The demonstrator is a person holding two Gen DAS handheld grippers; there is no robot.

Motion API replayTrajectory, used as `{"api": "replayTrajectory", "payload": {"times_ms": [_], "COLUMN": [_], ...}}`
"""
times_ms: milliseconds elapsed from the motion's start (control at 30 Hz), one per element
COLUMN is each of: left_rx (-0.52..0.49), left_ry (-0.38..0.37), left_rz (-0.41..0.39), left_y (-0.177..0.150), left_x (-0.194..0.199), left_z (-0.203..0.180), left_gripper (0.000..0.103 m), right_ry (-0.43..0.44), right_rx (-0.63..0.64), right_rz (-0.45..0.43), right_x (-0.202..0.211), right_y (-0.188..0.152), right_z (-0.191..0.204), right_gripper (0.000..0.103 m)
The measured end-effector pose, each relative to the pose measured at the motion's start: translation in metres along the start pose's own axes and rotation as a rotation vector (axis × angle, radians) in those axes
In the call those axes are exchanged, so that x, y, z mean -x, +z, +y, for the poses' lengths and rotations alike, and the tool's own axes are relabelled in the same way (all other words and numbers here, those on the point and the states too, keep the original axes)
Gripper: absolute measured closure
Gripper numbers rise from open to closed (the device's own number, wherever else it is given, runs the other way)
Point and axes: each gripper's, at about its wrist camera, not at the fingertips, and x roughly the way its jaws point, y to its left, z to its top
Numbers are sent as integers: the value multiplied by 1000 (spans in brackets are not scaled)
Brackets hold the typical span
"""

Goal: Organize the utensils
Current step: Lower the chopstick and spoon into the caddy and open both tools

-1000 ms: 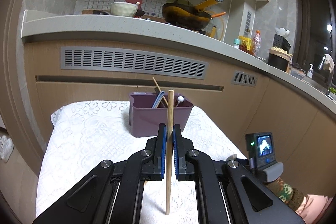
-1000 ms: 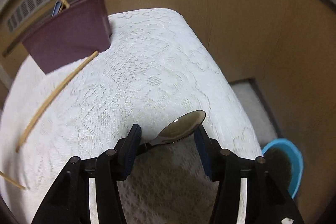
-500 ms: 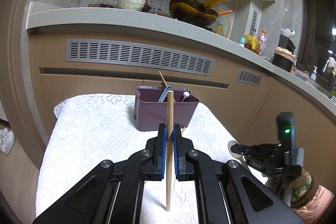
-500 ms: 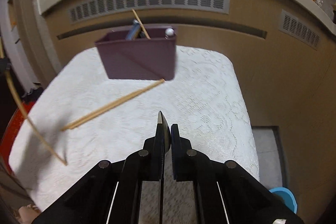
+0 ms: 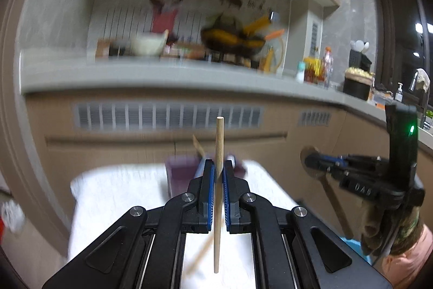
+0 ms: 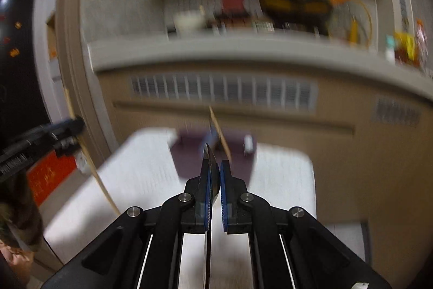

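My left gripper [image 5: 219, 172] is shut on a wooden chopstick [image 5: 218, 142] held upright, above the table. My right gripper [image 6: 215, 172] is shut on a dark spoon [image 6: 209, 156], seen edge-on; in the left wrist view the spoon [image 5: 308, 156] sticks out of the right gripper [image 5: 314, 161] at the right. The purple utensil box [image 6: 186, 159] stands at the table's far end with a chopstick and other utensils in it; it also shows blurred in the left wrist view [image 5: 180, 169]. Another chopstick [image 5: 200, 255] lies on the white cloth.
The table has a white lace cloth [image 6: 146, 180]. Behind it is a cabinet front with vents [image 5: 167, 117] and a countertop [image 5: 162, 75] carrying a bowl, a pan and bottles. A red object [image 6: 48, 175] is left of the table.
Both grippers have risen and tilted up with their utensils. The right gripper shut on the spoon during the last second and lifted it off the cloth. Both views are now motion-blurred.
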Motion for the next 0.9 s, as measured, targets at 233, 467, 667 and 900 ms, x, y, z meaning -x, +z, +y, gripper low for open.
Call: {"api": "replayTrajectory", "payload": {"times_ms": [233,467,667,900], "left_rx": [-51,-63,4,31], "left_ry": [-16,27,-15,-27], "left_rz": [-157,-159,-89,-2], "left_y": [78,101,91,51], "left_x": [-23,-101,-171,-222], "left_z": [6,23,50,71], "left_gripper": [97,97,97,97], "right_ry": [-8,-19,-2,-14], "right_rx": [61,63,49,58], "right_rz": [-242,-276,-241,-162], "right_x": [-27,-111,-176,-239], "right_y": [95,115,105,74], "right_z": [2,-5,-13,-22], "right_gripper": [97,97,97,97]}}
